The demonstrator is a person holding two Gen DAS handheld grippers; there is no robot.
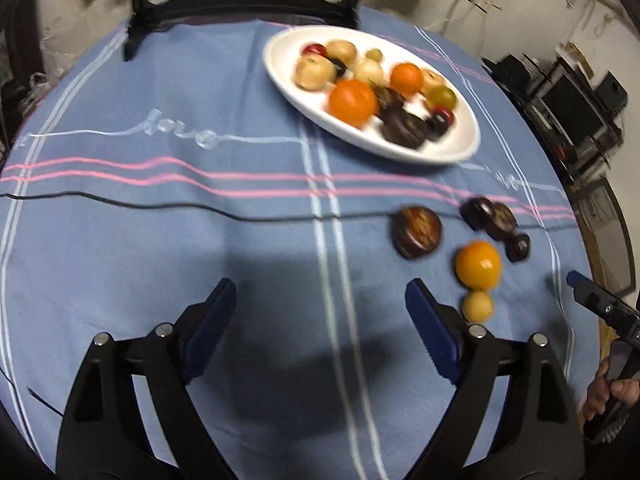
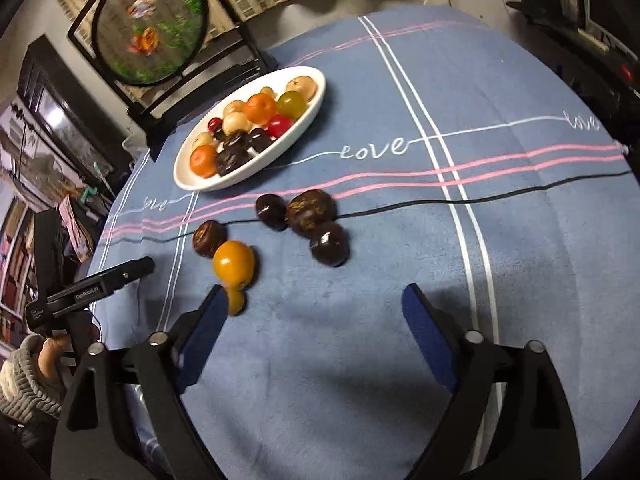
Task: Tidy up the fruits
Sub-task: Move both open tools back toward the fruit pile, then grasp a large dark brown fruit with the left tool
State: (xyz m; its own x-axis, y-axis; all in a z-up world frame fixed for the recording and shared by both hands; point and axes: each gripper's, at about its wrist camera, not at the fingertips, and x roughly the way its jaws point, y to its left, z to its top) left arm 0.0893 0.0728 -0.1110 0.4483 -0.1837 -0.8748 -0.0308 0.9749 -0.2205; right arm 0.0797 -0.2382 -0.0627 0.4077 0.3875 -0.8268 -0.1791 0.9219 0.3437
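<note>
1. At upper left of the right wrist view: one white oval dish [image 2: 256,168] on the blue tablecloth [image 2: 400,280], holding two oranges, about four dark brown fruits, two red ones, one green, several pale ones.
2. Below the dish, at frame centre: six loose fruits on the cloth, namely four dark brown fruits, one [image 2: 311,212] the largest, one orange [image 2: 234,261], one small yellow fruit [image 2: 235,300] touching it.
3. At lower frame: right gripper [image 2: 314,312] spread wide, nothing between the pads, the yellow fruit just beside its left pad.
4. In the left wrist view: left gripper [image 1: 320,308] also wide open, empty, over bare cloth.
</note>
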